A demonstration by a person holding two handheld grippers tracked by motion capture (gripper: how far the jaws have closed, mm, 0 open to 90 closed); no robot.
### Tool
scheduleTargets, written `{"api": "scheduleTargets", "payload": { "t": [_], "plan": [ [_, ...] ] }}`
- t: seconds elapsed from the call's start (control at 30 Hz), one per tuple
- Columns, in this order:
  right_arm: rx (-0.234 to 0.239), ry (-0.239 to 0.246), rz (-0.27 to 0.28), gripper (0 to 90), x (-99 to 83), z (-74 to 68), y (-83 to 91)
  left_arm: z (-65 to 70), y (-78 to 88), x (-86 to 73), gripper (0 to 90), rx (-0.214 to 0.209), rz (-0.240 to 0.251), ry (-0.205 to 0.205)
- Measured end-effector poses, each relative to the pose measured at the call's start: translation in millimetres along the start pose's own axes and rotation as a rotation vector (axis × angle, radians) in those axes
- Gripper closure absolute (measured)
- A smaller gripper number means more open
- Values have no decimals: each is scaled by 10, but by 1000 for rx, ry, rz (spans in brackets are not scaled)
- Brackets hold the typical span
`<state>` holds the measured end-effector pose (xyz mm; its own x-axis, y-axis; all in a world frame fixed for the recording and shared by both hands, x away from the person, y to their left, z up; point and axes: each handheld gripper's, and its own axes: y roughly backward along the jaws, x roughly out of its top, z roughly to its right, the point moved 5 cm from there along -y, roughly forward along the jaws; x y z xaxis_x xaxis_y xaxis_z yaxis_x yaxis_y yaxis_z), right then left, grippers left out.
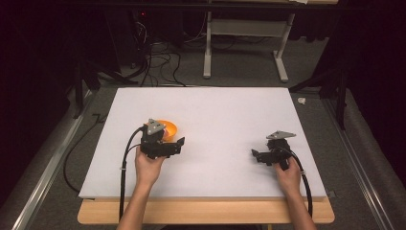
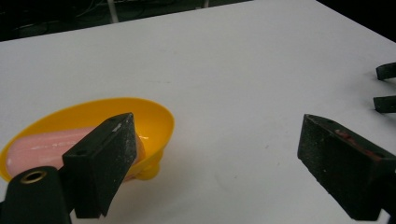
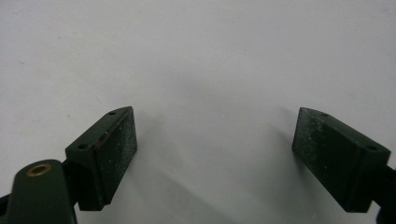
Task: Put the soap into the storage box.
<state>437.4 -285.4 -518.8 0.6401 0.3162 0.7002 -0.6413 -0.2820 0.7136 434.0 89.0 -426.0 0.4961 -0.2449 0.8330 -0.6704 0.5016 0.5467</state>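
Jaws of both grippers spread, empty — pink thing (image 2: 46,144) in yellow bowl (image 2: 154,116) half-hidden behind left gripper (image 2: 224,163).

This looks like a lab or recording studio: a white board (image 1: 225,110) lies on a wooden table (image 1: 206,212) under a spotlight, dark curtains around, tangled cables (image 1: 158,57) on grey carpet, and a metal desk frame (image 1: 246,43) behind.
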Motion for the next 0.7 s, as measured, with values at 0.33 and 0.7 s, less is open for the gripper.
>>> {"api": "scheduleTargets", "payload": {
  "t": [0.33, 0.7],
  "plan": [
    [0, 0, 0, 146, 0, 0, 0, 134, -8, -43, 127, -37, -2, -20],
    [0, 2, 0, 146, 0, 1, 0, 285, -80, -97, 131, -75, -12, -30]
  ]
}}
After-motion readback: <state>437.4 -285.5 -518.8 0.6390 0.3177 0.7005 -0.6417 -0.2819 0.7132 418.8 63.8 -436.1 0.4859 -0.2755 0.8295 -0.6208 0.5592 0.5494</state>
